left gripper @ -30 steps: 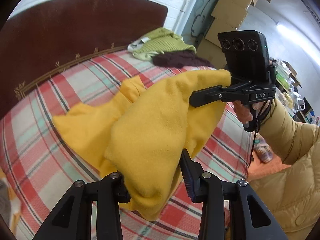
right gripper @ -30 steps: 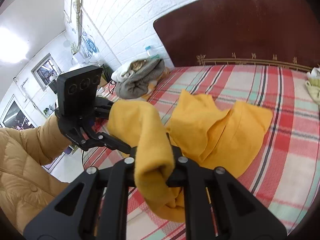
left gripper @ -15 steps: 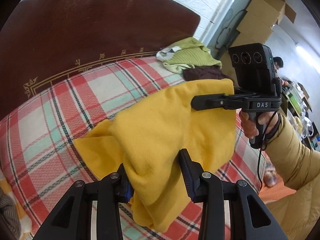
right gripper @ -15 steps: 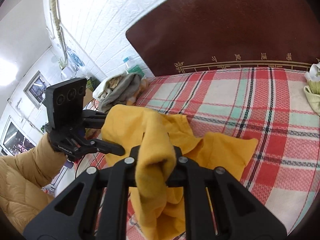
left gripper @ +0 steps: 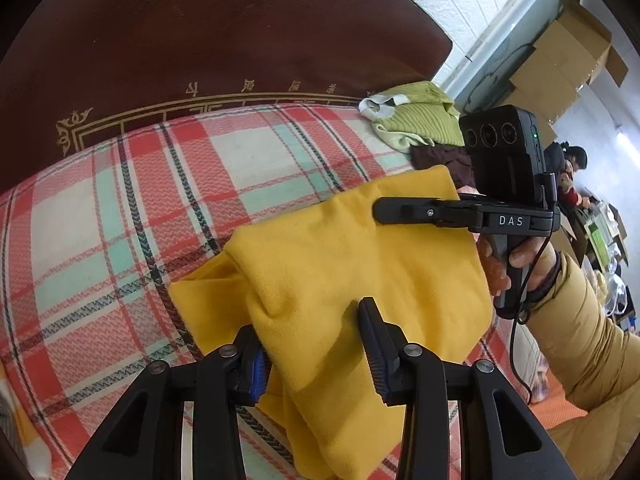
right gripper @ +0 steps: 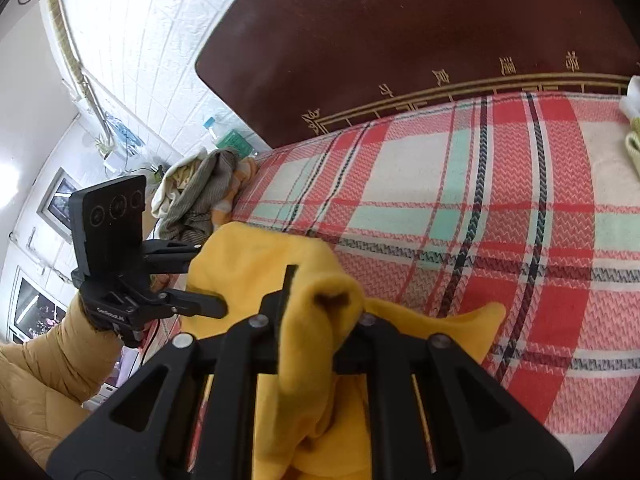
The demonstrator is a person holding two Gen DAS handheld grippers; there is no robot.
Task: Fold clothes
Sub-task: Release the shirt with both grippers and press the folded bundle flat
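yellow garment (left gripper: 340, 248) lowered toward bed, left gripper (left gripper: 312, 344) and right gripper (right gripper: 320, 312) both clamping it

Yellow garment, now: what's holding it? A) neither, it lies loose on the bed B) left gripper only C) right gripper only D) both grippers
D: the left gripper has a thick fold of the yellow garment between its fingers, and the right gripper is pinched on another bunch of it, with the far end trailing on the plaid bed.
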